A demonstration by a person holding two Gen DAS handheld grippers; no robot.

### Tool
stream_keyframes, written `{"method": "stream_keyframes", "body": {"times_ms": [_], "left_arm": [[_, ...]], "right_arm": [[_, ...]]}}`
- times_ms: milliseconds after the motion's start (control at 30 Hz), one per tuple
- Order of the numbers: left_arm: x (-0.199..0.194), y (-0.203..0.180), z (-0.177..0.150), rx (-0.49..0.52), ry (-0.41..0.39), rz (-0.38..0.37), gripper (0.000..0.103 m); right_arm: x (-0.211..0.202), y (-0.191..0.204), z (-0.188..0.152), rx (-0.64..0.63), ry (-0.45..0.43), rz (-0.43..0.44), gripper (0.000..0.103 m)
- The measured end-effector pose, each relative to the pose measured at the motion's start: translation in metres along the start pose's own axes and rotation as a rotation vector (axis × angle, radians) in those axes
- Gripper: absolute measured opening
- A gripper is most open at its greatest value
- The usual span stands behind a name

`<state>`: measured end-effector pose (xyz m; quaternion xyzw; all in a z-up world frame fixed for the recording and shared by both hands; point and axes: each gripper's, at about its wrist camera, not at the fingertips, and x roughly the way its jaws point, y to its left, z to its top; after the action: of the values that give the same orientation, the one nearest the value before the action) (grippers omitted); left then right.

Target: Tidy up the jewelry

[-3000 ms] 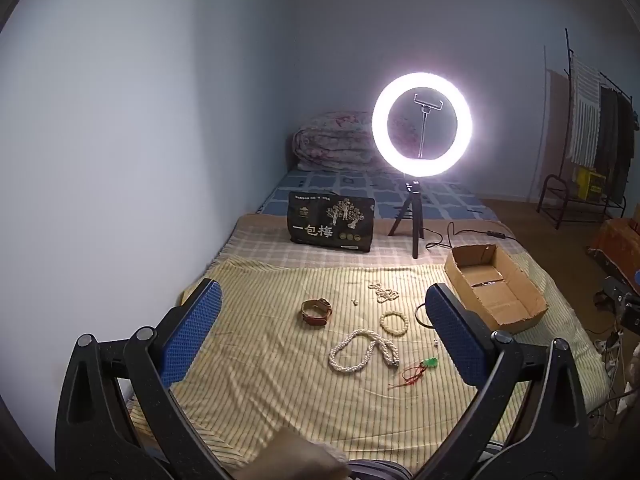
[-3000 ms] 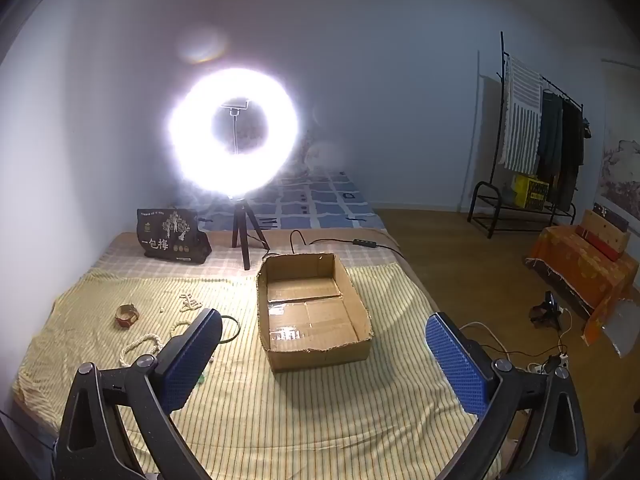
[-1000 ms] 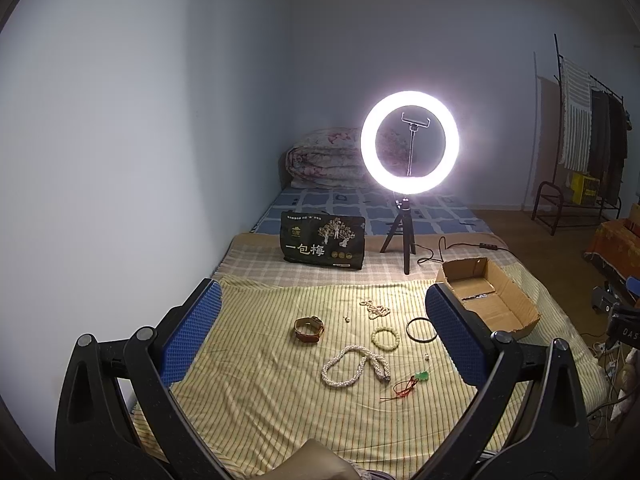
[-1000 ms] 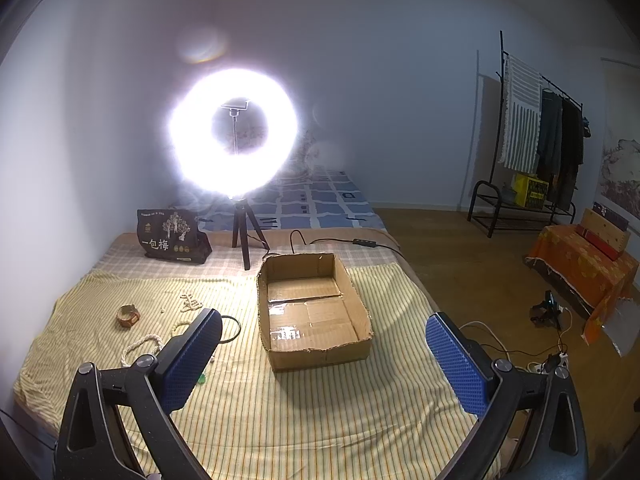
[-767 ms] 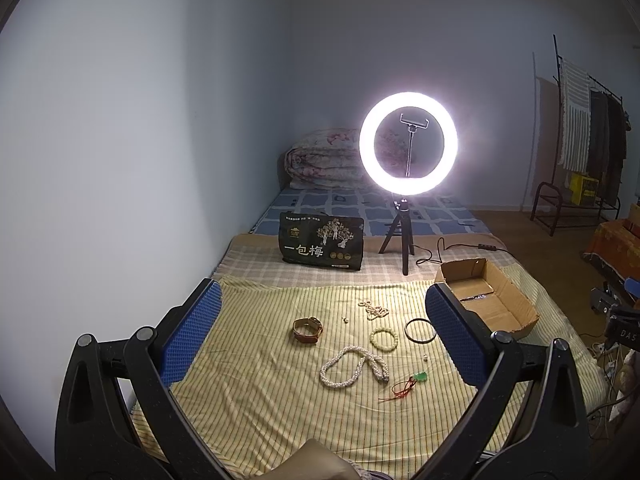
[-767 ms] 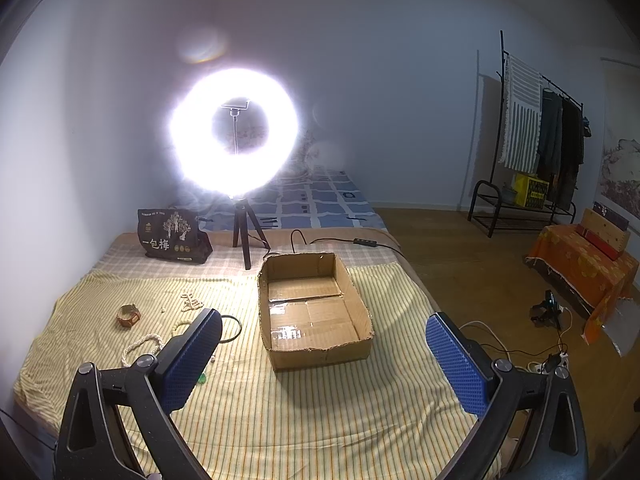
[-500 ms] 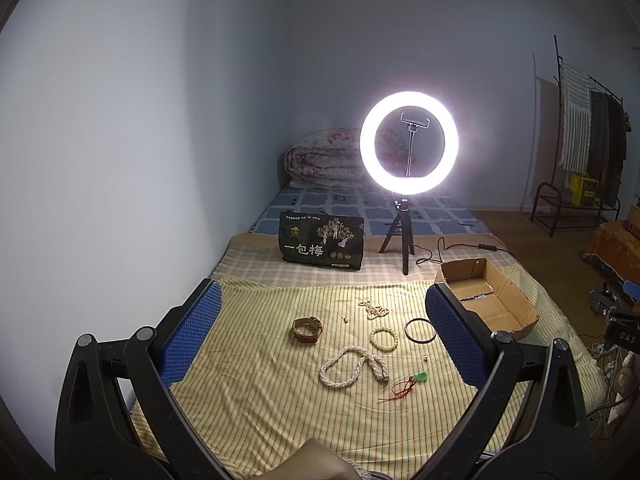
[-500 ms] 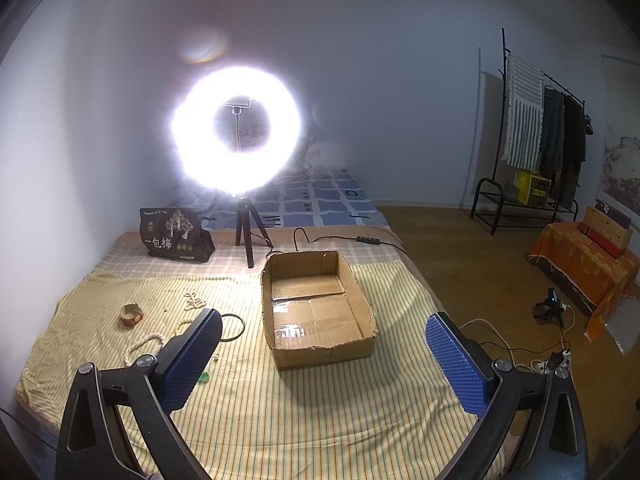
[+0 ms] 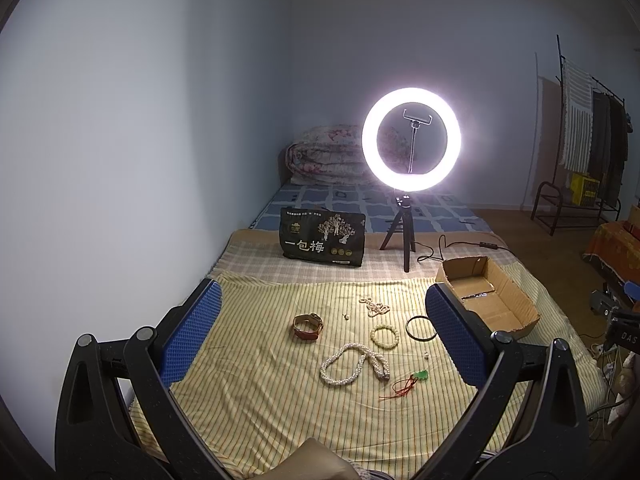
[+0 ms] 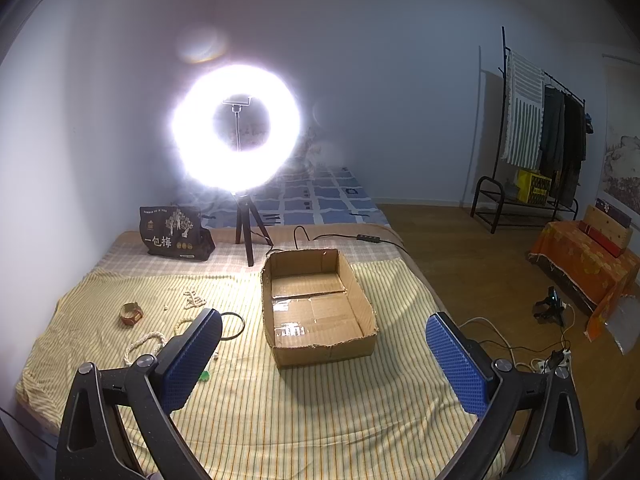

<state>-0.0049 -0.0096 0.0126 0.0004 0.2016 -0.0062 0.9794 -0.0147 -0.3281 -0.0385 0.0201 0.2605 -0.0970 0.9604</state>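
Note:
Jewelry lies on the yellow striped cloth (image 9: pixel 248 396): a brown leather watch (image 9: pixel 307 326), a thick pearl necklace (image 9: pixel 354 363), a pale bead bracelet (image 9: pixel 384 336), a black bangle (image 9: pixel 420 328), a small bead strand (image 9: pixel 374 306), and a red cord with a green pendant (image 9: pixel 408 382). An open cardboard box (image 10: pixel 316 308) sits to the right; it also shows in the left wrist view (image 9: pixel 490 298). My left gripper (image 9: pixel 320 336) is open and empty, held above and before the jewelry. My right gripper (image 10: pixel 322 360) is open and empty, facing the box.
A lit ring light on a tripod (image 9: pixel 411 140) stands behind the cloth, its cable (image 10: pixel 340 236) trailing right. A black printed bag (image 9: pixel 322 236) sits beside it. A folded quilt (image 9: pixel 332 156) lies at the far end. A clothes rack (image 10: pixel 540 128) stands at the right wall.
Over three seconds the left gripper pulled back and up, so the jewelry looks smaller and farther. The right view shifted slightly. Both grippers stayed open and empty.

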Motion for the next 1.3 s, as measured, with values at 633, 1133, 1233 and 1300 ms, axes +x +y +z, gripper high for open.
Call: {"method": "stream_keyframes", "body": {"times_ms": [633,1133,1233,1300], "left_arm": [[0.064,0.057,-0.012,-0.011,0.114,0.069,0.103],[0.158,0.076,-0.043,-0.023,0.310,-0.054,0.094],[0.181,0.071,-0.053,-0.031,0.395,-0.102,0.079],[0.193,0.068,-0.059,-0.033,0.433,-0.132,0.075]], "right_arm": [[0.041,0.005,0.010,-0.103,-0.043,0.054,0.103],[0.113,0.036,0.017,-0.332,0.094,0.311,0.102],[0.125,0.051,0.013,-0.352,0.142,0.396,0.102],[0.135,0.062,0.009,-0.374,0.168,0.429,0.101]]}}
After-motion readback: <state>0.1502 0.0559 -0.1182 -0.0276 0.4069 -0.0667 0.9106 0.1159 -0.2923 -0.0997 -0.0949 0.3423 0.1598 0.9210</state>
